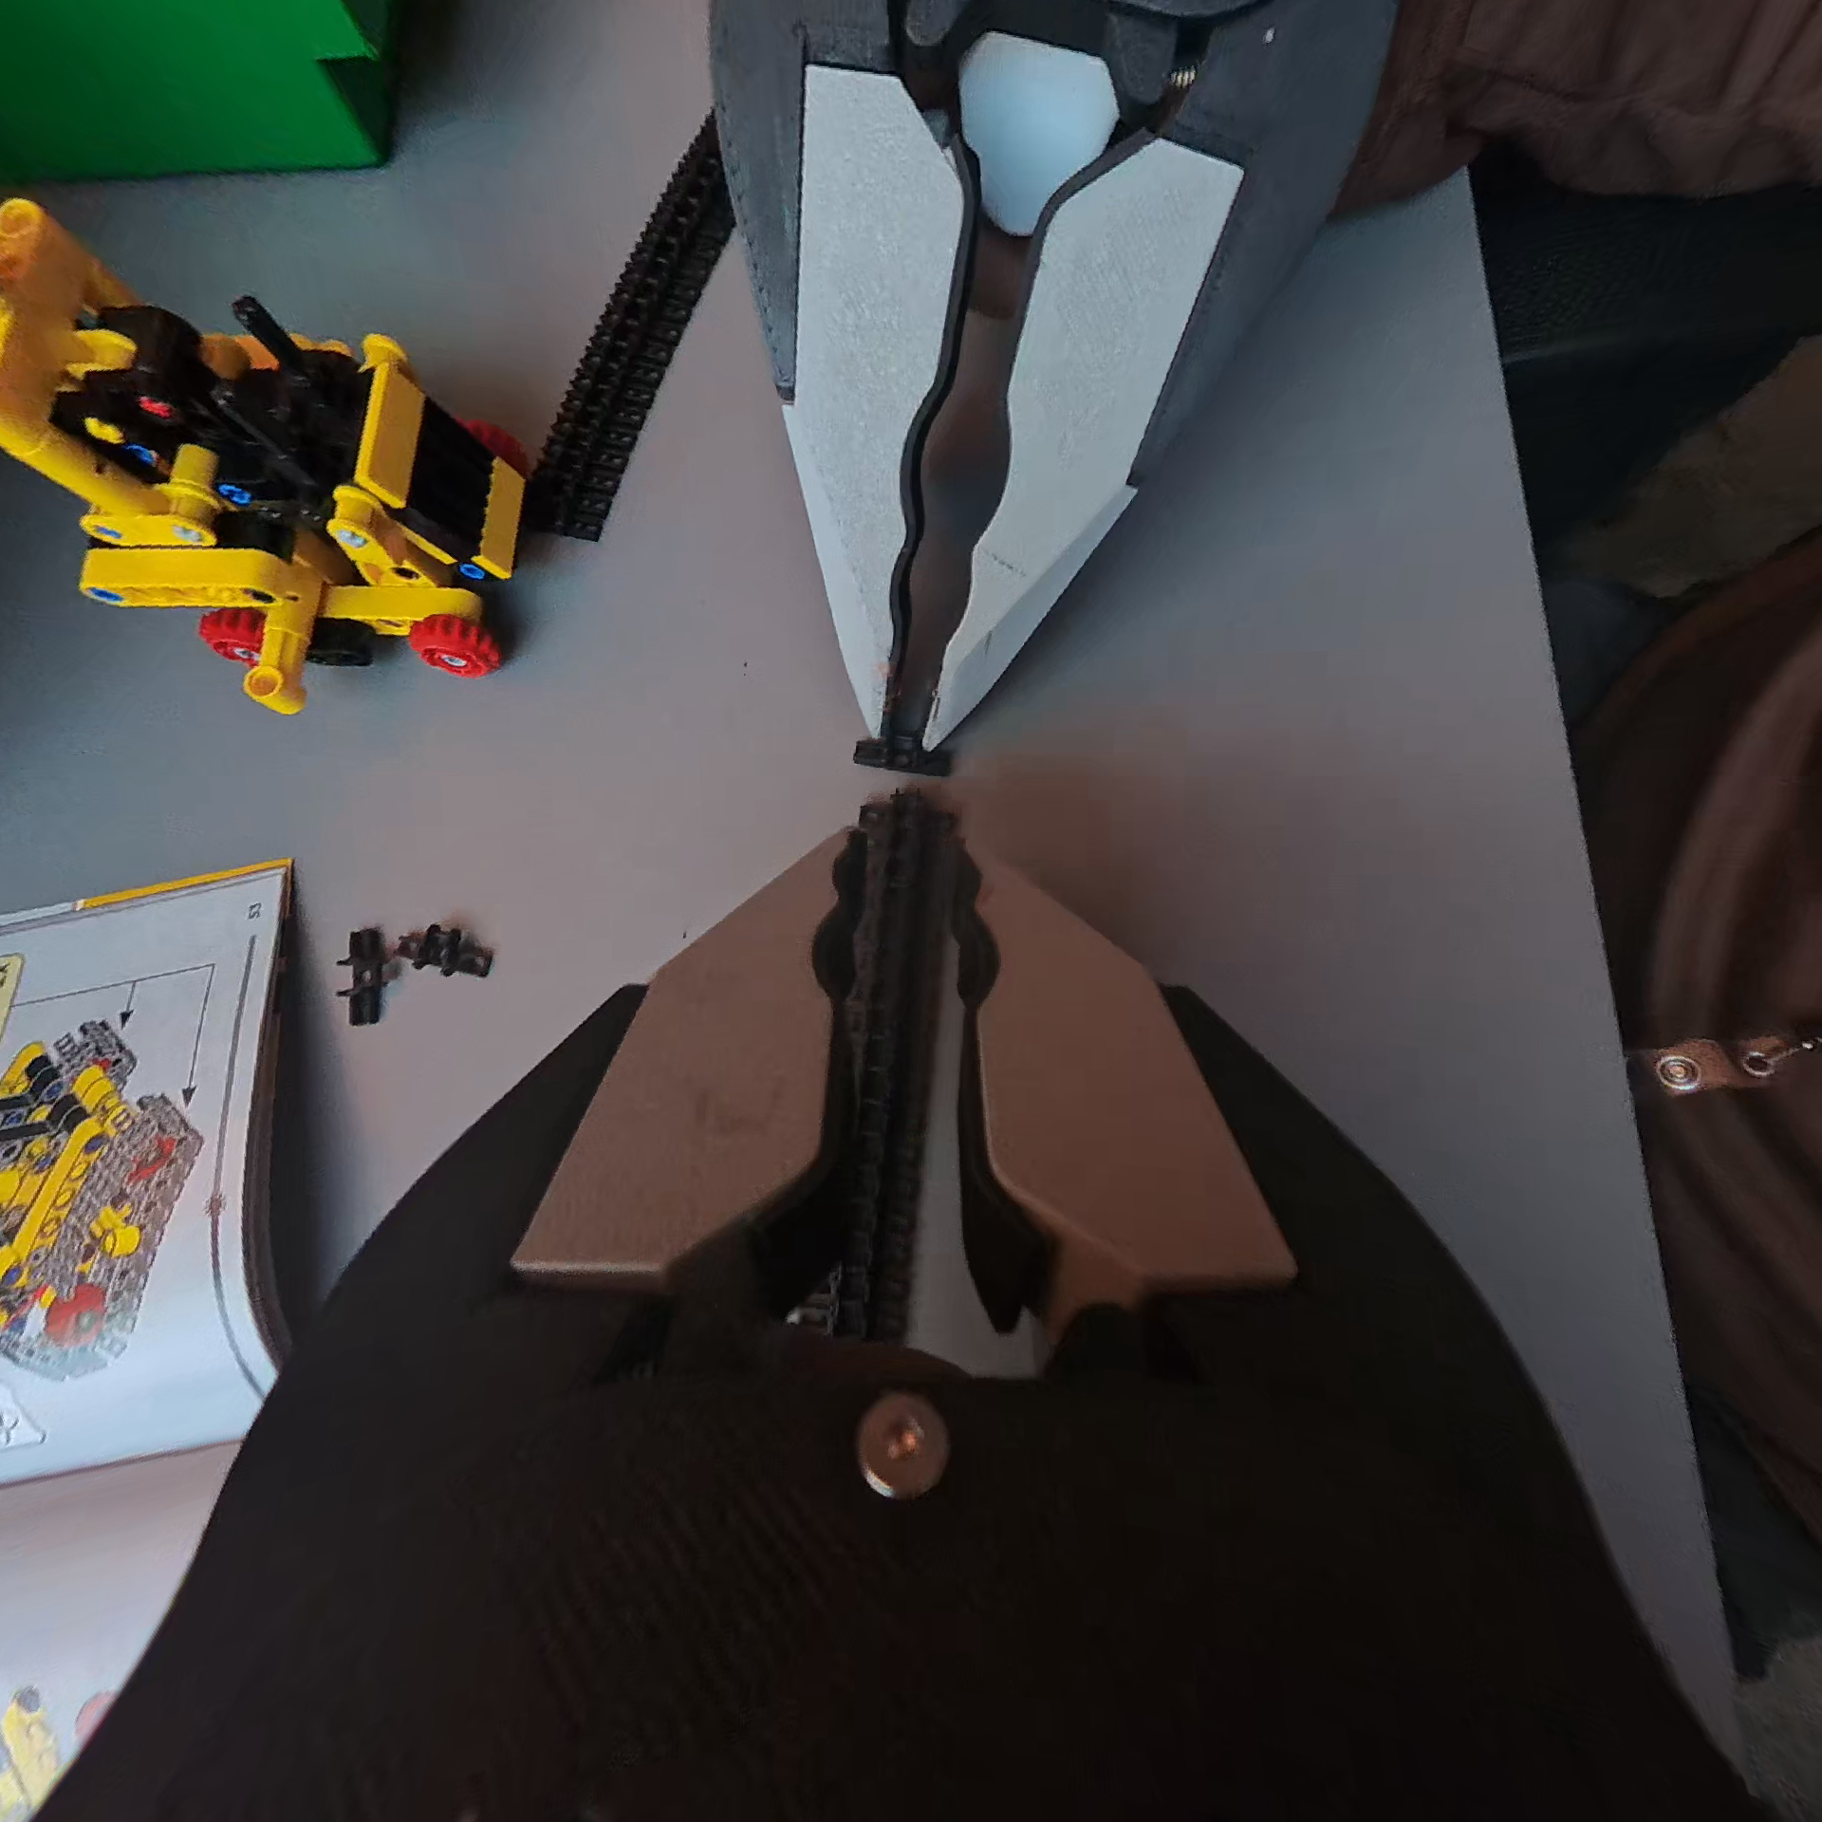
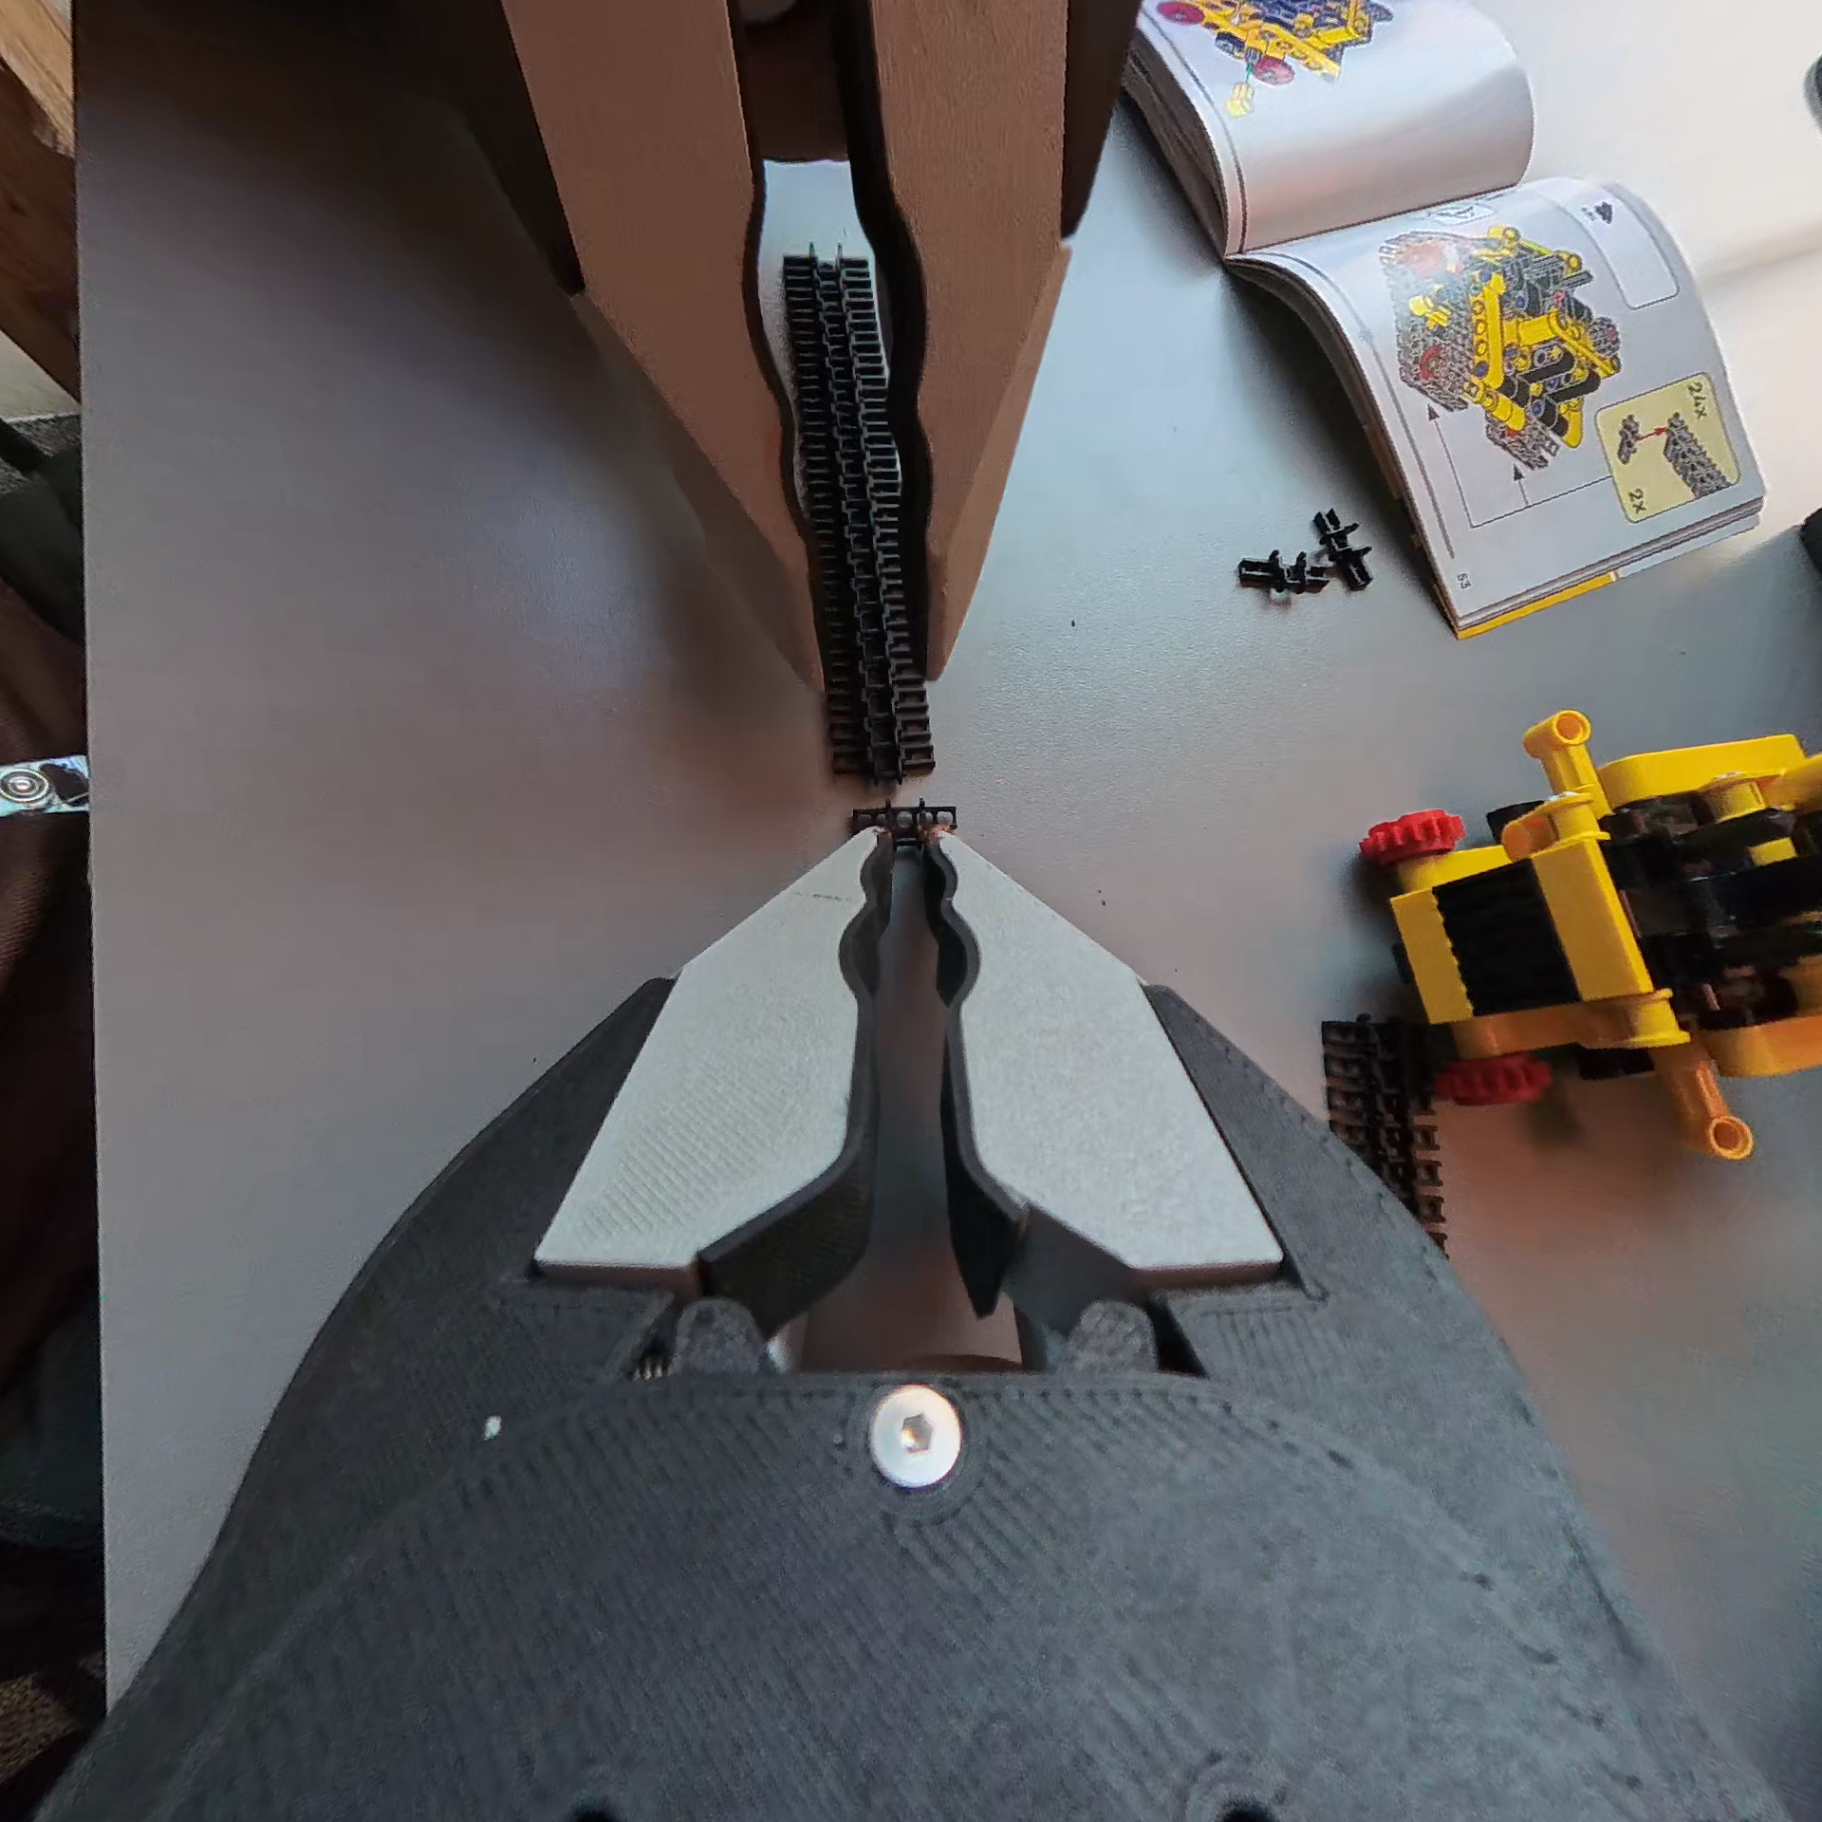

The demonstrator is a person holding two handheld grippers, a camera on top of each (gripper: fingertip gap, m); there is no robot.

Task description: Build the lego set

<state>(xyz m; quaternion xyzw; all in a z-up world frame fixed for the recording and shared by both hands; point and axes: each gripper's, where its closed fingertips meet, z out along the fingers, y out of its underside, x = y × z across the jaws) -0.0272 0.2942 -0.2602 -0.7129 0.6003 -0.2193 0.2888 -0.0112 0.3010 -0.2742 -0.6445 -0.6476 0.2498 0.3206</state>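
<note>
On the grey table: both grippers meet nose to nose over the grey table point(image 2: 394, 690), mid-way through adding to a track.
Left gripper: the tan left gripper point(image 1: 902, 823) is clamped along a black track strip point(image 2: 868, 513), whose free end pokes out past the tips.
Right gripper: the grey right gripper point(image 2: 907, 836) is pinched on one single track link point(image 2: 904, 817), held crosswise at the very tips.
Gap: link and strip end sit just apart, not joined yet as far as I can see.
Step in hand: looks like clipping that link onto the strip's end.
Doing it well: I'd keep the link square to the strip, line the prongs up with the end bar, and push straight along the strip so nothing twists; the left side should hold steady close to the end so it doesn't flex.
Risk: the grip on the link is tiny, so it could pop out if pushed at an angle.
Track strips: two, one held and a second track strip point(image 1: 631, 365) lying by the digger.
Loose links: two spare links point(image 2: 1306, 562) near the booklet, plus the held one.
Digger: one yellow digger point(image 1: 266, 463) with red wheels, no tracks on it yet.
Booklet: one open instruction booklet point(image 2: 1538, 394).
Box: one green box point(image 1: 187, 89) in the far corner.
</note>
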